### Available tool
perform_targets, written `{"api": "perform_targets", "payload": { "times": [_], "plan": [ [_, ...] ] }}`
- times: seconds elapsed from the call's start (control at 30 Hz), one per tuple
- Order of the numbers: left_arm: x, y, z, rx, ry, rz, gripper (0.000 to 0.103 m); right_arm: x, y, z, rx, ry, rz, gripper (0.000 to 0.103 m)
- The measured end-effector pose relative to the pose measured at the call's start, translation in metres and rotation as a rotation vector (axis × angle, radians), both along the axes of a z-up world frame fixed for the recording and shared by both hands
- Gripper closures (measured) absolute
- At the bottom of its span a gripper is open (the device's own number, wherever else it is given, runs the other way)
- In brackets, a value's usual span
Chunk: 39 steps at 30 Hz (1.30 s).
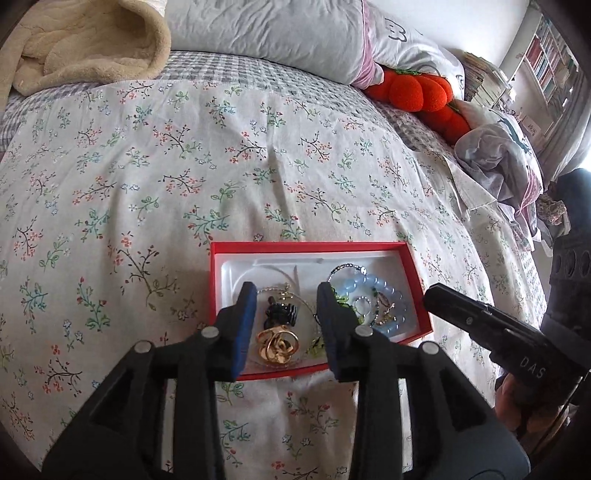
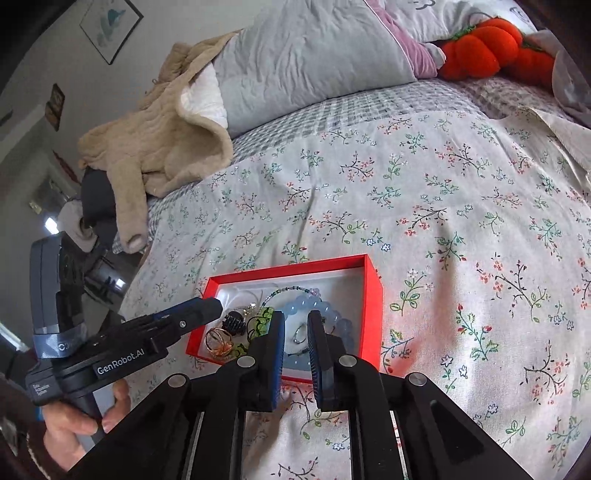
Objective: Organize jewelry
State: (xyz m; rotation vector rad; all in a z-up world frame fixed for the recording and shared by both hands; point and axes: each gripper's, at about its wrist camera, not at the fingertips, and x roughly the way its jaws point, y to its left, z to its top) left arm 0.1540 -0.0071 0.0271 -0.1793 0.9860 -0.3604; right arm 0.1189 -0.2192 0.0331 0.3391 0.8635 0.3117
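Note:
A red box [image 1: 413, 271] with a white lining lies on the floral bedspread; it also shows in the right wrist view [image 2: 373, 295]. Inside are a gold rose clip [image 1: 277, 345], a black hair claw [image 1: 280, 314], a pale blue bead bracelet [image 1: 373, 288], thin chains and a small silver ring [image 2: 300, 334]. My left gripper [image 1: 288, 295] is open and empty, its fingers hovering over the box's near left part, astride the black claw. My right gripper [image 2: 296, 320] is open with a narrow gap, over the ring and blue bracelet [image 2: 325, 310], holding nothing. The right gripper's tip shows in the left wrist view [image 1: 443, 301].
The floral bedspread [image 1: 221, 166] covers the bed. A grey pillow [image 1: 266, 29], a beige blanket [image 1: 85, 44] and an orange plush toy [image 1: 417, 92] lie at the far end. Crumpled clothes [image 1: 498, 155] lie at the right. A bookshelf [image 1: 550, 62] stands beyond.

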Motion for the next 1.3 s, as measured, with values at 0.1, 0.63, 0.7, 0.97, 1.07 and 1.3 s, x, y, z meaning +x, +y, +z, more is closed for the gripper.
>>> {"api": "perform_targets", "payload": {
  "times": [0.1, 0.63, 0.7, 0.97, 1.07, 1.3],
  "plan": [
    [-0.007, 0.002, 0.006, 0.031, 0.001, 0.010, 0.057, -0.007, -0.004, 0.006, -0.015, -0.008, -0.004, 0.086],
    [-0.093, 0.018, -0.002, 0.330, 0.003, 0.212, 0.005, -0.086, 0.003, 0.004, -0.311, 0.040, -0.051, 0.012],
    [-0.103, 0.015, -0.004, 0.359, -0.006, 0.221, 0.003, -0.097, 0.003, 0.005, -0.337, 0.036, -0.068, 0.003],
    [-0.131, 0.001, -0.004, 0.360, 0.001, 0.202, 0.001, -0.123, 0.001, 0.008, -0.400, 0.047, -0.119, 0.000],
    [-0.141, -0.004, -0.003, 0.354, 0.003, 0.202, 0.001, -0.128, 0.005, 0.006, -0.416, 0.052, -0.115, 0.000],
    [-0.153, -0.011, -0.001, 0.375, -0.022, 0.221, 0.001, -0.131, 0.008, 0.000, -0.440, 0.088, -0.122, 0.000]
  ]
}}
